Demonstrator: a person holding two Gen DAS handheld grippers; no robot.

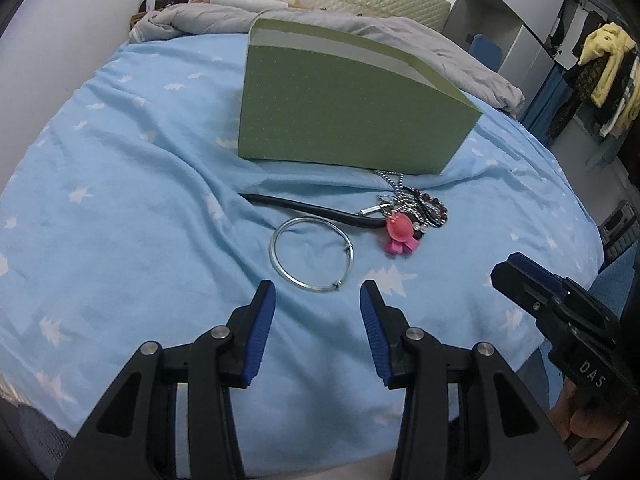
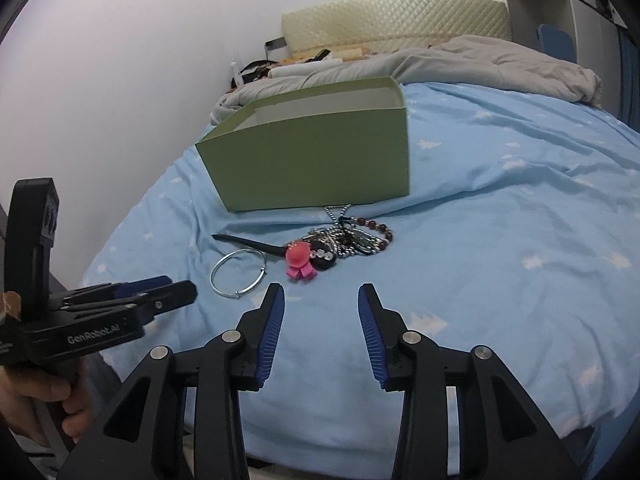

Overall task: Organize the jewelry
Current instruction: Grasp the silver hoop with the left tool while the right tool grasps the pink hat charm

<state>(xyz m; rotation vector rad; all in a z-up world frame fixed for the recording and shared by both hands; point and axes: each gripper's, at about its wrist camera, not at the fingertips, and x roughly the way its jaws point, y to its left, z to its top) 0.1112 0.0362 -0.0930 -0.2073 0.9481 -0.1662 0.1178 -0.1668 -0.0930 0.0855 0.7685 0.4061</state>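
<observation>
Box [image 1: 352, 120] on bed [image 1: 120, 200], ahead of both grippers. Jewelry pile [image 1: 412, 210] before box, touching it. Bangle [image 1: 312, 254] just ahead of left gripper [image 1: 318, 296], left of pile.

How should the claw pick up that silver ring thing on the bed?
Grip the bangle by its near rim, coming from above with one finger inside the hoop and one outside. It lies flat on the soft sheet, so only the thin wire can be pinched. The near side is clear; the far side is close to the black stick.
</observation>
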